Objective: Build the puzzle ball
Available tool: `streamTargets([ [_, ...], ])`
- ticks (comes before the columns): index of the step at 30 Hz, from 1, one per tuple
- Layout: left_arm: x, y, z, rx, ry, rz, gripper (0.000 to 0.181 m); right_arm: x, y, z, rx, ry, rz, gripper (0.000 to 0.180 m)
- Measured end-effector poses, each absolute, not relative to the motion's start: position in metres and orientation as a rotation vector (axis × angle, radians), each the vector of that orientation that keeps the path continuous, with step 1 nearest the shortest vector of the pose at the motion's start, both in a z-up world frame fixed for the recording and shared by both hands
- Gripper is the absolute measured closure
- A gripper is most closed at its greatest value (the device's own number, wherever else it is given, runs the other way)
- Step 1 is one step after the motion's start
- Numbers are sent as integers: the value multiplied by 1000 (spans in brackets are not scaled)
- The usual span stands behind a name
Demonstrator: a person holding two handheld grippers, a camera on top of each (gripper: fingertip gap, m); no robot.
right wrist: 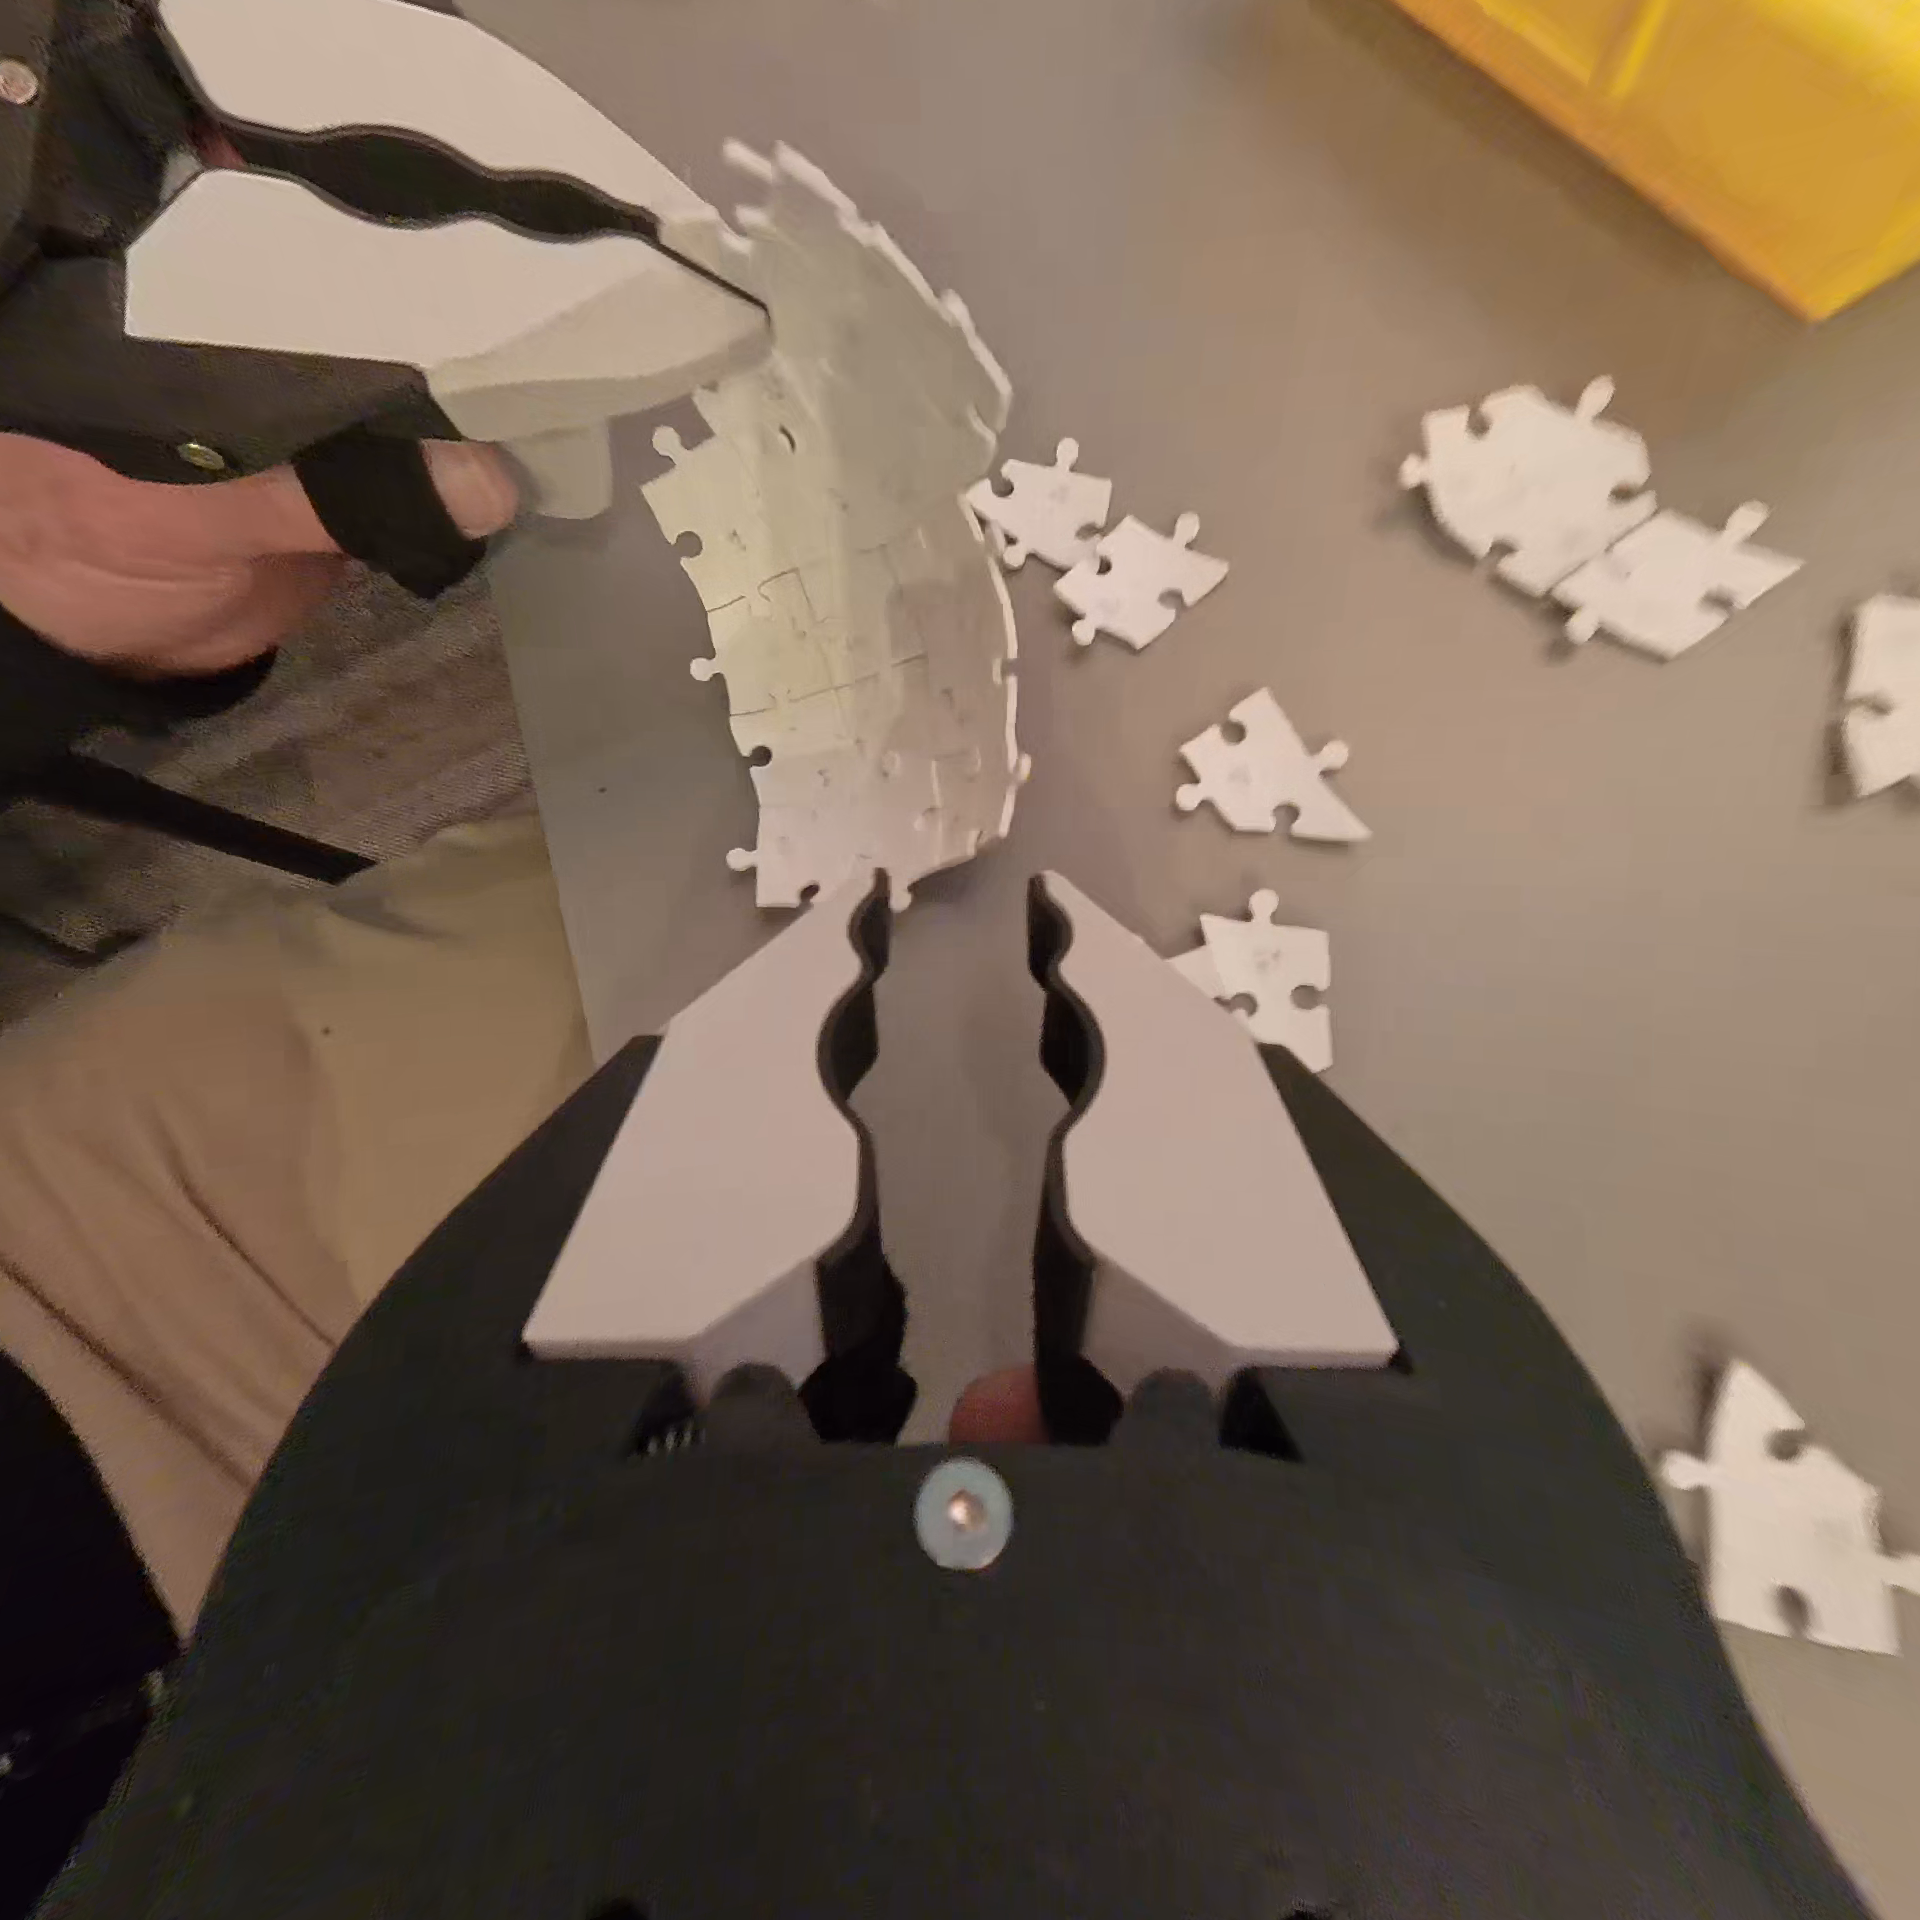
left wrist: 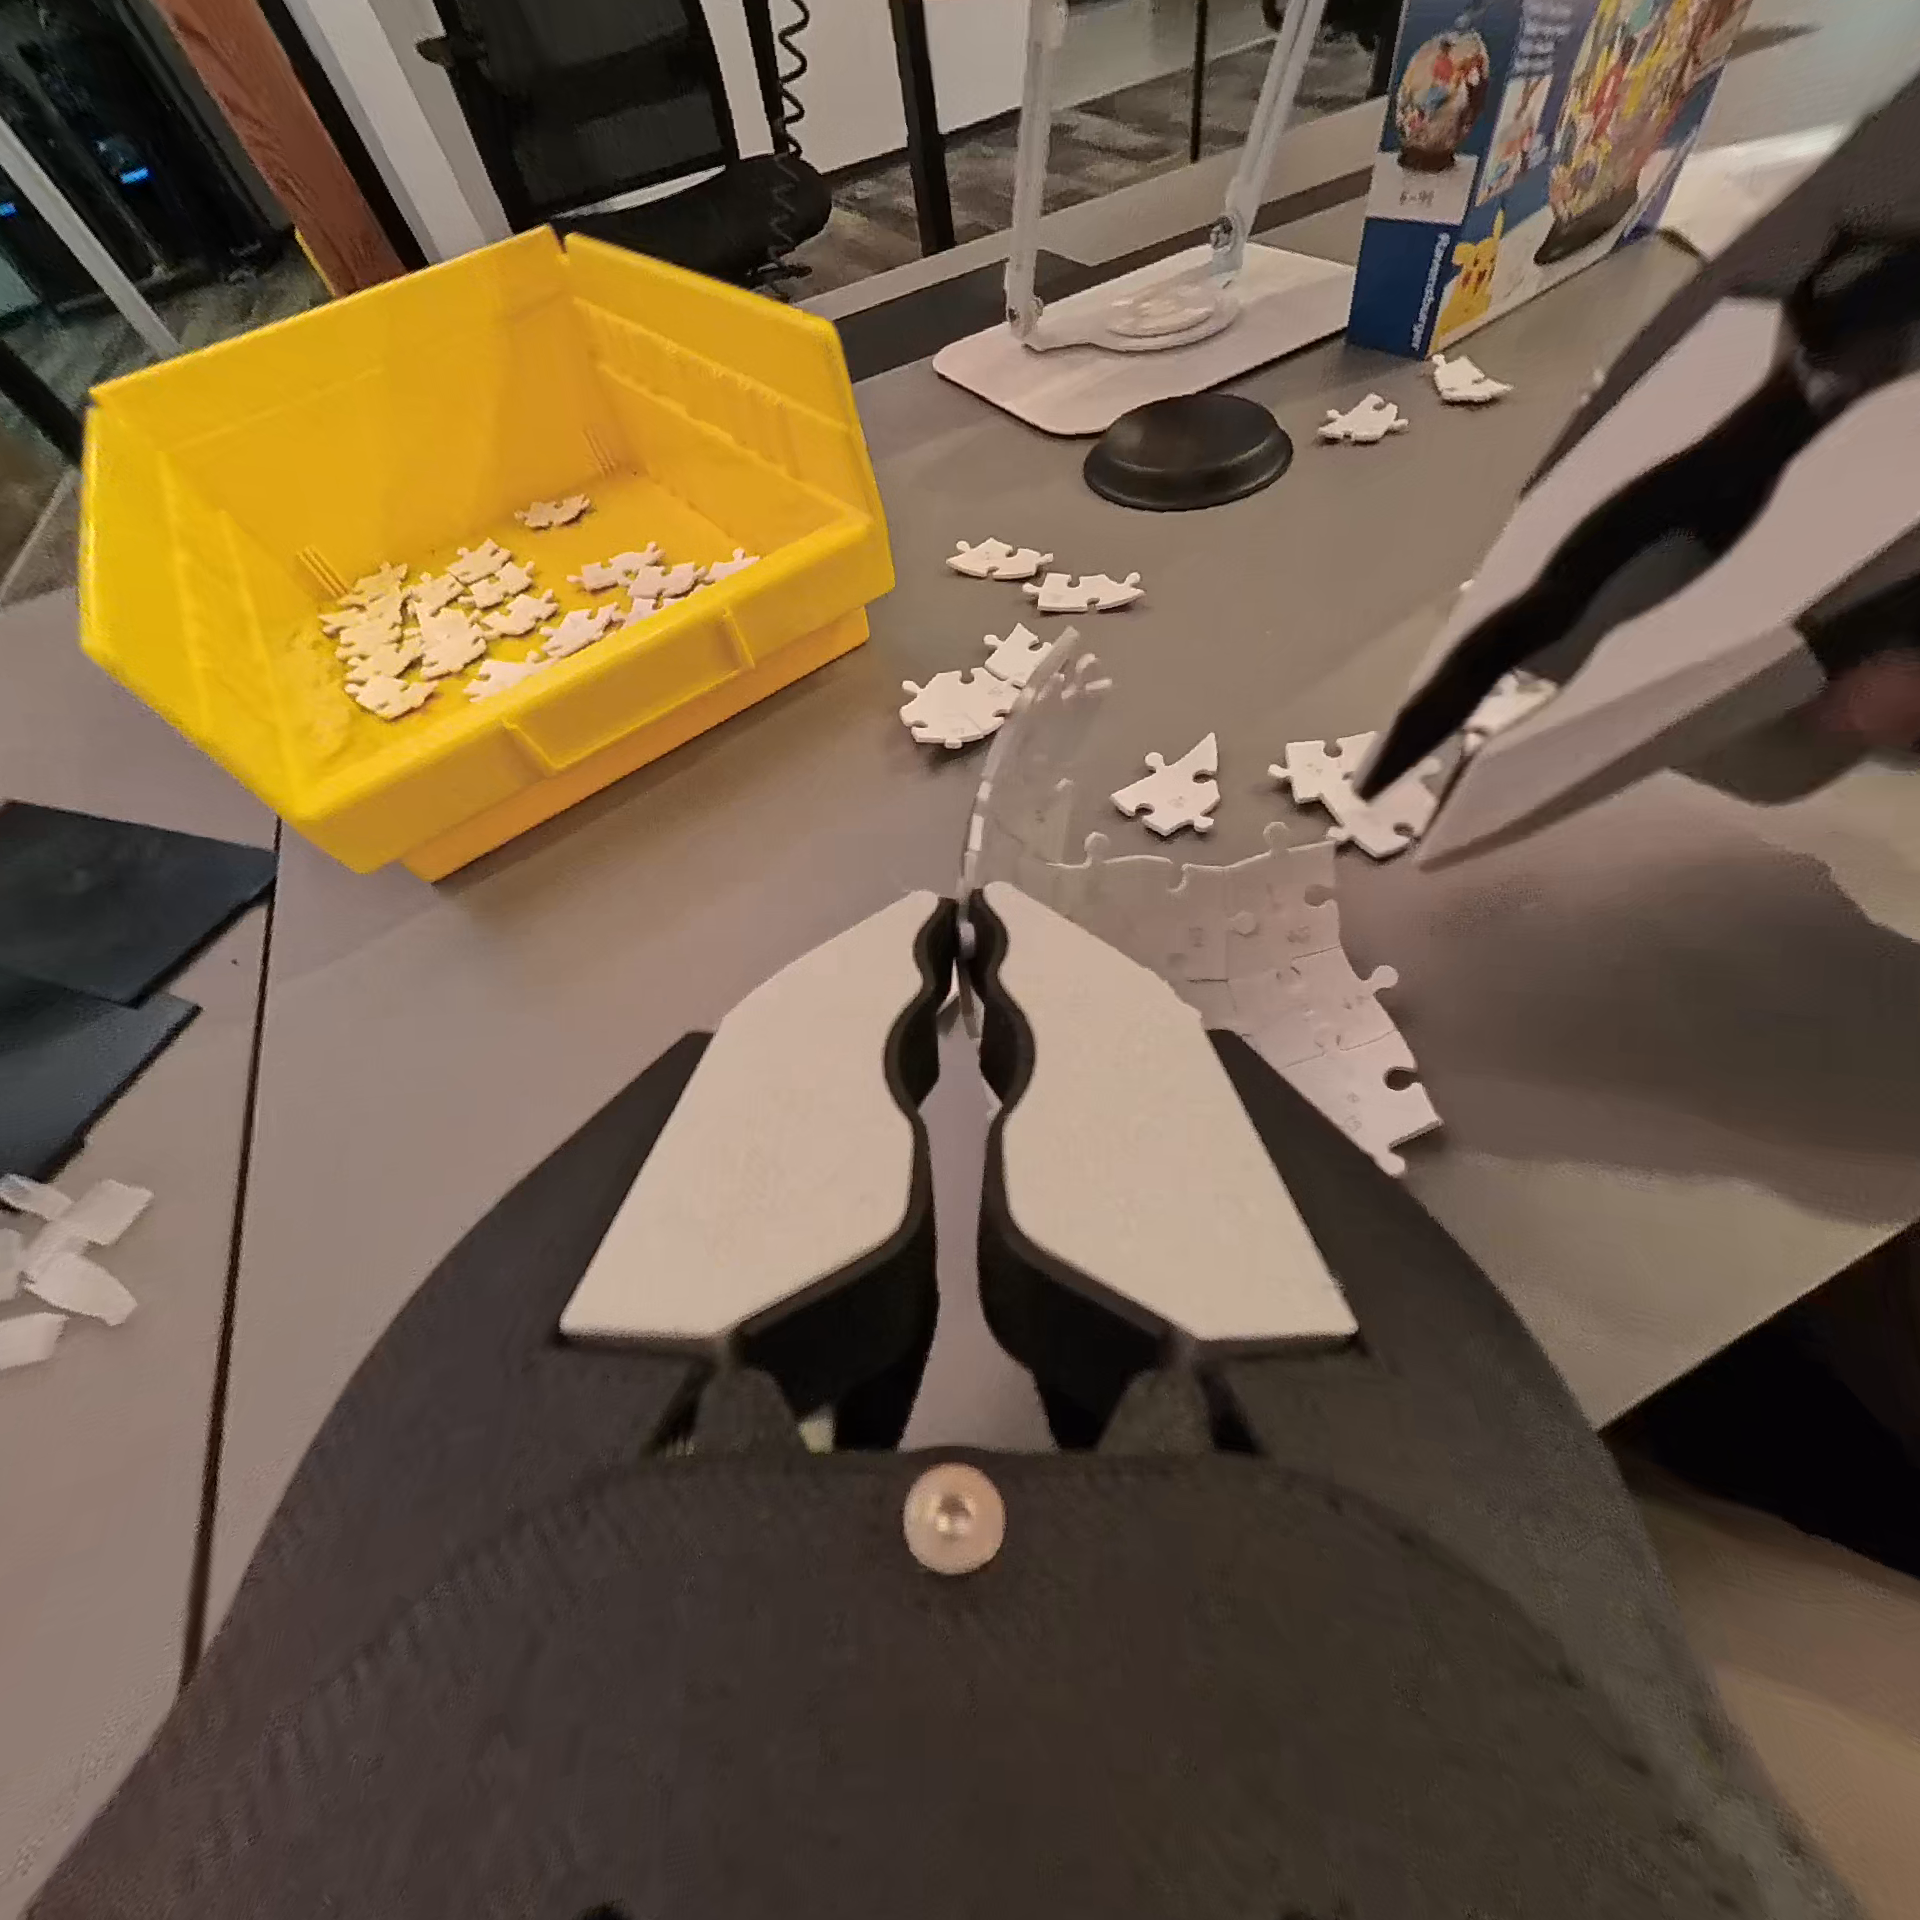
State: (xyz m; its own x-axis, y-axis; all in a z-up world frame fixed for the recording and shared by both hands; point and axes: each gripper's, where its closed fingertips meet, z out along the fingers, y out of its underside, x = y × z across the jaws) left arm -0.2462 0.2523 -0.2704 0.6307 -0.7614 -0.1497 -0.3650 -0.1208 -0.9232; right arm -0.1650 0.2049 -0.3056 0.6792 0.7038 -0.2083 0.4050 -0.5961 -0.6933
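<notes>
Only a curved band of joined pieces (right wrist: 862,582) exists so far, standing on the desk (left wrist: 623,935) at frame centre with the left gripper (left wrist: 968,940) clamped on its edge. The right gripper (right wrist: 956,904) hovers near its lower end, jaws apart and empty. By my judgement most of the ball remains: loose pieces (right wrist: 1268,774) lie at right, many more in the yellow bin (left wrist: 468,613) upper left, and the black stand (left wrist: 1188,449) sits unused.

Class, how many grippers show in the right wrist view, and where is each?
2. The right gripper fills the bottom centre, open over the table; the left gripper is upper left, shut on the curved puzzle section.
</notes>
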Motion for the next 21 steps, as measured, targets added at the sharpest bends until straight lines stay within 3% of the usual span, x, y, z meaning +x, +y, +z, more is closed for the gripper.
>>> streamTargets([
  [2, -249, 255, -271, -1750, 867, -488, 179, -168, 202, -313, -2313, -782, 725, 143],
  [6, -254, 259, -269, -1761, 791, -554, 178, -180, 201, -324, -2335, -664, 904, 143],
  [12, -251, 258, -264, -1755, 737, -647, 179, -195, 209, -318, -2266, -515, 1090, 154],
  [15, -247, 255, -265, -1755, 735, -672, 178, -192, 215, -316, -2246, -489, 1068, 175],
  [21, -244, 251, -266, -1752, 777, -711, 174, -185, 220, -318, -2257, -433, 1064, 179],
])
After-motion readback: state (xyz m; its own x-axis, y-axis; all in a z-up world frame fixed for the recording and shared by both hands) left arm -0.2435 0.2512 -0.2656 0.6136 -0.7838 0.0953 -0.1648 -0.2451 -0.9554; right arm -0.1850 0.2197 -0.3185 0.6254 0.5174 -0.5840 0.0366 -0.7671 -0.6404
